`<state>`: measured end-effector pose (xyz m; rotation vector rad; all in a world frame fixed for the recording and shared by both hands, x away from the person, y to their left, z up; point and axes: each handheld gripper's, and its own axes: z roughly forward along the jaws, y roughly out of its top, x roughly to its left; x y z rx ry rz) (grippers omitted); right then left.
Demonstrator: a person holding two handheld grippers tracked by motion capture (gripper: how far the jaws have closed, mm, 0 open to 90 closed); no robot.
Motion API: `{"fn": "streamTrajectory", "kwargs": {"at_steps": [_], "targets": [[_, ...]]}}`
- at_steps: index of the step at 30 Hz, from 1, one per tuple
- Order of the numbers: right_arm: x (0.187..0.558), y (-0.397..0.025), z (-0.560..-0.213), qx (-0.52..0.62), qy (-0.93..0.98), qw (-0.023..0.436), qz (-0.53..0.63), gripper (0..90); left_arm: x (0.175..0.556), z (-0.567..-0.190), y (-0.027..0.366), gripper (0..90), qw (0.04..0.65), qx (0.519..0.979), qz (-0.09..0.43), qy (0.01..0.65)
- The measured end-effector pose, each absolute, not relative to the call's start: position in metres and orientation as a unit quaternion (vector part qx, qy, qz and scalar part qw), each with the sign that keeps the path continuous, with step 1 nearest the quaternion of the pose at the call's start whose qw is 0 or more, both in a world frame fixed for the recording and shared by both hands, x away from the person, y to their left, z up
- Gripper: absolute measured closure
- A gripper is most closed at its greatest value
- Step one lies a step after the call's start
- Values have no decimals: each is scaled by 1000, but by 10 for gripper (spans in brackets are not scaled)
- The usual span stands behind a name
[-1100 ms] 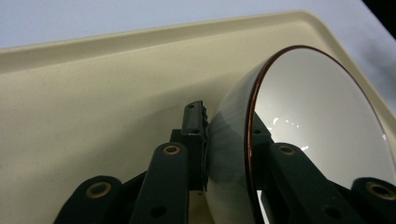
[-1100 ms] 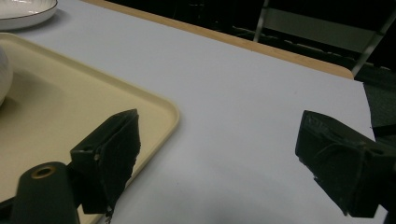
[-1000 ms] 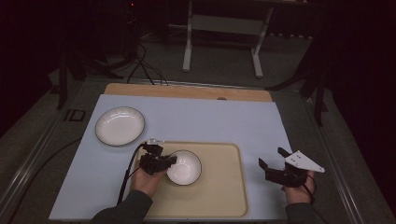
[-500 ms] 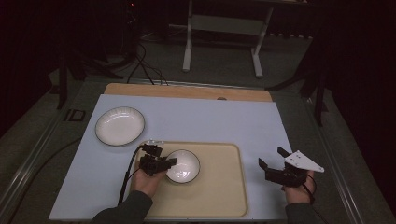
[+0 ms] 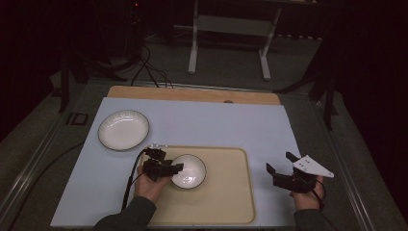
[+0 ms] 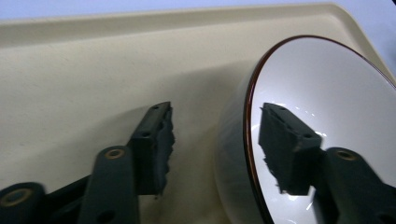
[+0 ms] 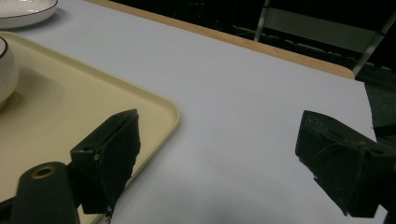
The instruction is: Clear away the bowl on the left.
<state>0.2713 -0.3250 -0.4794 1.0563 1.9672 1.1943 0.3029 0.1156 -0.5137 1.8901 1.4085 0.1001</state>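
**Desk:** What is happening at the table (image 5: 202, 120) here?

**Photographer:** A person works two hand-held grippers. The left gripper (image 5: 174, 168) is at the near-left rim of a white bowl (image 5: 190, 169), which sits on the left half of a cream tray (image 5: 226, 192). In the left gripper view the jaws straddle the bowl's dark-edged rim: one jaw hangs inside the bowl (image 6: 317, 93), the other stands outside over the tray (image 6: 70, 93). They are apart, with a gap showing between the outer jaw and the bowl wall, so nothing is clamped.

**Desk:** And the other hand?

**Photographer:** The right gripper (image 5: 279, 166) hovers over the pale table cover just off the tray's right edge, well apart from the bowl. Its jaws are spread wide and hold nothing; the right gripper view shows the tray corner (image 7: 159, 109) under one jaw and bare cover under the other.

**Desk:** Which step would you call it?

**Photographer:** I read it as the rim grasp on the bowl, either about to close or just let go; one frame cannot settle which. A white plate (image 5: 123, 130) lies off the tray to the far left, untouched.

**Desk:** What does the next move call for?

**Photographer:** If it is a pick-up, closing squarely on the rim before lifting, and keeping the bowl level, since a one-sided grip would let it tilt.
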Motion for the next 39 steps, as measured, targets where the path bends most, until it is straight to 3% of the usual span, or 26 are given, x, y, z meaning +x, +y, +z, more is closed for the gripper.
{"fn": "streamTrajectory", "kwargs": {"at_steps": [8,14,26,39], "targets": [[272,-325,-480,398,741,300,450,136,300,-503,125,363,395,731,72,552],[272,-325,-480,398,741,300,450,137,298,-495,132,383,417,721,93,546],[271,-326,-479,399,740,301,450,137,291,-477,149,401,434,710,185,523],[271,-326,-479,399,740,302,450,137,290,-465,179,400,440,687,227,533]]}}
